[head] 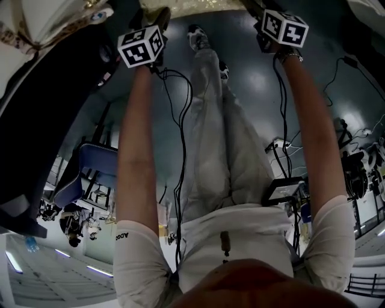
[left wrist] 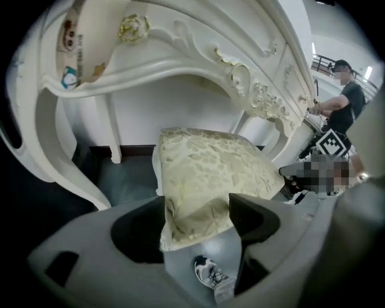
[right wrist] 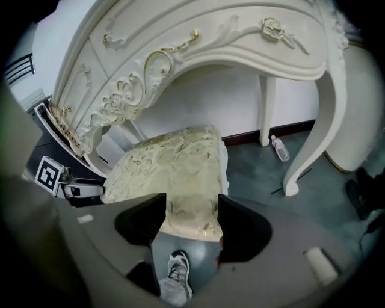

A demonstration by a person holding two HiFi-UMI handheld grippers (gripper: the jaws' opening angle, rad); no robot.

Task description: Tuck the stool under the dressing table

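Head view, looking steeply down: the left gripper [head: 155,23] and right gripper [head: 263,21] both reach the near edge of a cream-gold stool [head: 204,5]. Left gripper view: its wide-set fingers [left wrist: 252,218] clamp that edge, and the stool stands at the white dressing table's [left wrist: 198,66] arched opening. Right gripper view: its fingers [right wrist: 141,219], also wide apart, clamp the same edge.

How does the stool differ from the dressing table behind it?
The stool has a soft seat in pale gold patterned fabric; the table is hard, white and carved, with gilt scrolls. The stool is low and small; the table is taller and wider, and its arch rises well above the seat on curved legs. Both share an ornate cream-and-gold style.
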